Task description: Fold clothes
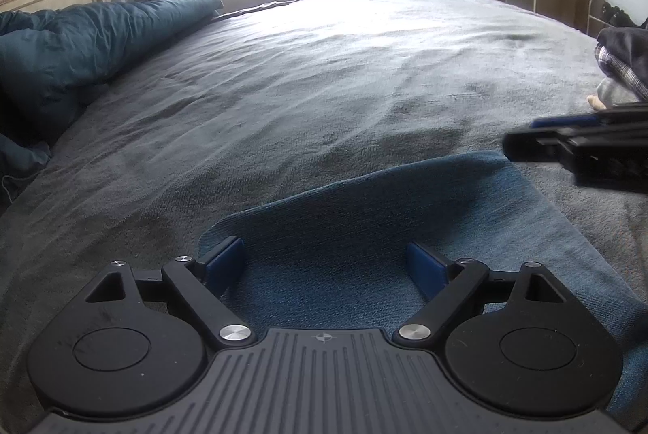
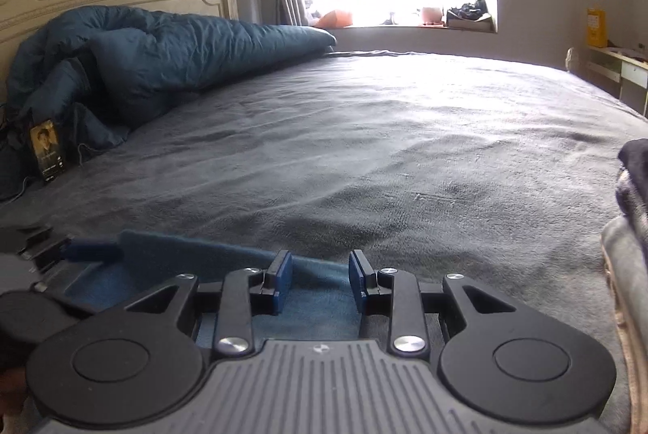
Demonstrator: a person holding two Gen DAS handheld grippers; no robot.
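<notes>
The blue cloth (image 1: 364,223) looks soft, light and floppy; grip its 12 o'clock edge. Left gripper (image 1: 326,268) and right gripper (image 2: 320,282) jaws apart.

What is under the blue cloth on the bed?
The flat blue denim-like cloth lies on the grey fuzzy bed blanket, which shows all around it. Whether anything else hides beneath the cloth cannot be seen, because it covers that spot.

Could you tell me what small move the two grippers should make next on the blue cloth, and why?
Probably close both on the blue cloth: the left gripper and right gripper are open, each over the cloth's edge, gripping nothing.
</notes>
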